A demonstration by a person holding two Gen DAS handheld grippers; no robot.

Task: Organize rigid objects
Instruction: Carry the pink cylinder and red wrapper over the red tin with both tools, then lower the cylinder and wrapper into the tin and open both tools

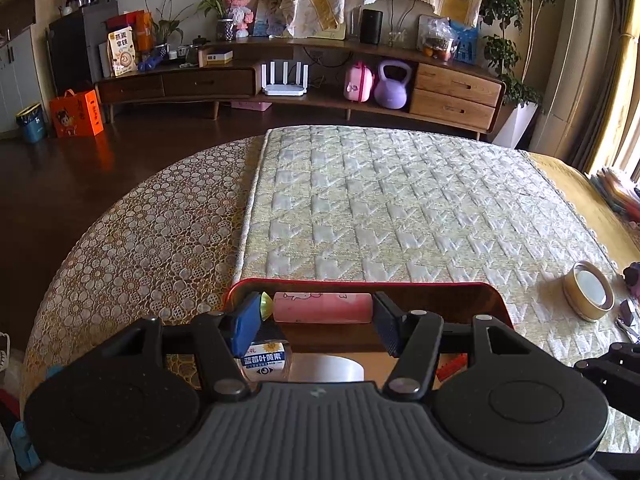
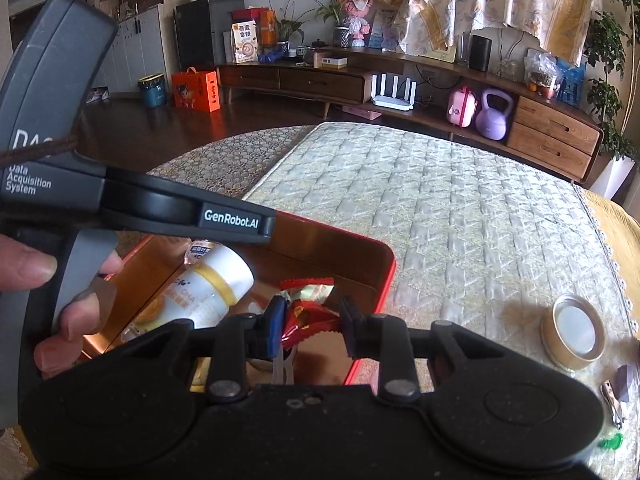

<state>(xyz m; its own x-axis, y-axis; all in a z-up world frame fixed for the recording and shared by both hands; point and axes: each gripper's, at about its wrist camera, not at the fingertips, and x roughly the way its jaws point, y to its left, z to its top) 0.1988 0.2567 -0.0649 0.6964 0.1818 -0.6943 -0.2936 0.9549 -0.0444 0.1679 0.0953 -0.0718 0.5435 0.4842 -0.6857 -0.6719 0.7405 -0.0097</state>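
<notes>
Two grippers over one red tin box (image 2: 390, 268) on the quilted mat (image 1: 400, 200). Much hidden: box floor mostly covered by gripper bodies in both views; small oddments at 3 o'clock cut off by the frame edge, too small to name.

Counted: one pink tube (image 1: 322, 308); one white bottle with yellow band (image 2: 212, 288), lying in the box; one small clear bottle with blue label (image 1: 264, 362), part hidden behind the left finger; one red wrapper (image 2: 308, 322); one round gold tin (image 2: 574, 336), on the mat at 3 o'clock, apart from the box; one green scrap (image 2: 612, 442) near the lower right edge.

Left gripper (image 1: 320, 322): jaws wide apart, pink tube crosswise between the pads, near the far wall of the box at 12 o'clock; contact with the pads cannot be told. Seen from the right wrist at 9 o'clock, held by a bare hand (image 2: 52, 292).

Right gripper (image 2: 310, 326): jaws partly apart, red wrapper between the fingers inside the box; real pinch or mere touch cannot be told.
</notes>
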